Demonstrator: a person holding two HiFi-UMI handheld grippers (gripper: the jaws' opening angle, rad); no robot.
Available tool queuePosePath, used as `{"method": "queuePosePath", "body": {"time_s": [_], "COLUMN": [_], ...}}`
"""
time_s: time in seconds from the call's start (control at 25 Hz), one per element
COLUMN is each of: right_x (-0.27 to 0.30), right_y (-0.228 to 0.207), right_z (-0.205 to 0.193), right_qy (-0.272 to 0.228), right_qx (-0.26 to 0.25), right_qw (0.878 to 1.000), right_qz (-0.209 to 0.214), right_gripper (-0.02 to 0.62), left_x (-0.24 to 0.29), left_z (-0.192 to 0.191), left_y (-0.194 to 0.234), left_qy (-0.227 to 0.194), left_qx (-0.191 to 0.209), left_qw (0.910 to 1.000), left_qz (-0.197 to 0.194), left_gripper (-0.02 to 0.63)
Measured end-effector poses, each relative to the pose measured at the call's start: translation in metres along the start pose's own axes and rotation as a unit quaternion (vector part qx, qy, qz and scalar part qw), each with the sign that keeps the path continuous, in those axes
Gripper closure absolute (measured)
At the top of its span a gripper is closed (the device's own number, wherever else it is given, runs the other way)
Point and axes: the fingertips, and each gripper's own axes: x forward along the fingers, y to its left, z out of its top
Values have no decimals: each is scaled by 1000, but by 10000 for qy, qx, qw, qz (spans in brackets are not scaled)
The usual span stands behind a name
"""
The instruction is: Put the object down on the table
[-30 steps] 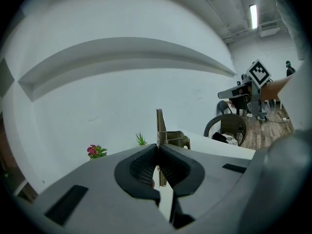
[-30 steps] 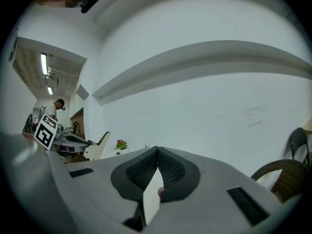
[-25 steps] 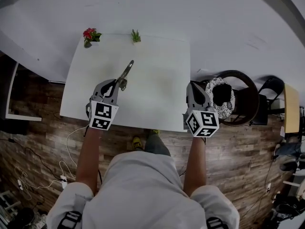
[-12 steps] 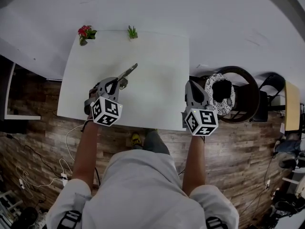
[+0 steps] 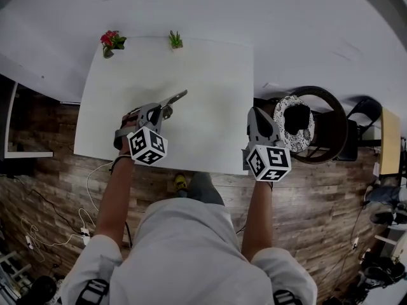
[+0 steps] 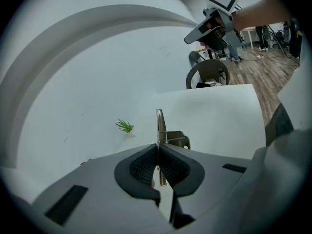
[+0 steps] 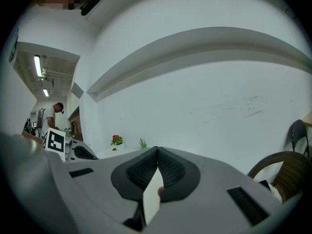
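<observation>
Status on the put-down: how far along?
Done: the metal tool is gripped and sits over the white table. In hand: the left gripper is shut on it, fingers clamping its thin edge, angled down at the tabletop. Left: rest it on the table and open; contact cannot be judged. The right gripper is shut, empty.

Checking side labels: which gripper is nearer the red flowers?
Left. The left gripper, clamping a metal tool, is over the left side of the table, nearer the red flowers; the right gripper is at its right edge.
</observation>
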Motion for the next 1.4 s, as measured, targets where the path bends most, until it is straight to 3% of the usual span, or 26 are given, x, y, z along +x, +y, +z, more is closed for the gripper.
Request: {"method": "queuePosePath", "body": {"time_s": [0.8,1.12,1.4], "right_x": [31,30,23], "right_y": [-21,-34,-41], "right_z": [-24,-36,-39], "right_qy": [304,418,438], "right_qx": [161,242,240], "right_qw": [9994,9987,9985], "right_qz": [-77,-150,-208], "right_gripper": [588,588,588], "left_x": [66,81,84], "left_z": [-33,-33,-33], "left_y": [-33,-49,-64], "left_qy": [745,896,986], "left_qx": [586,1043,1120], "left_qw": [9942,9882,9856], "left_qz": [-516,-676,-791], "left_gripper": [583,581,581]}}
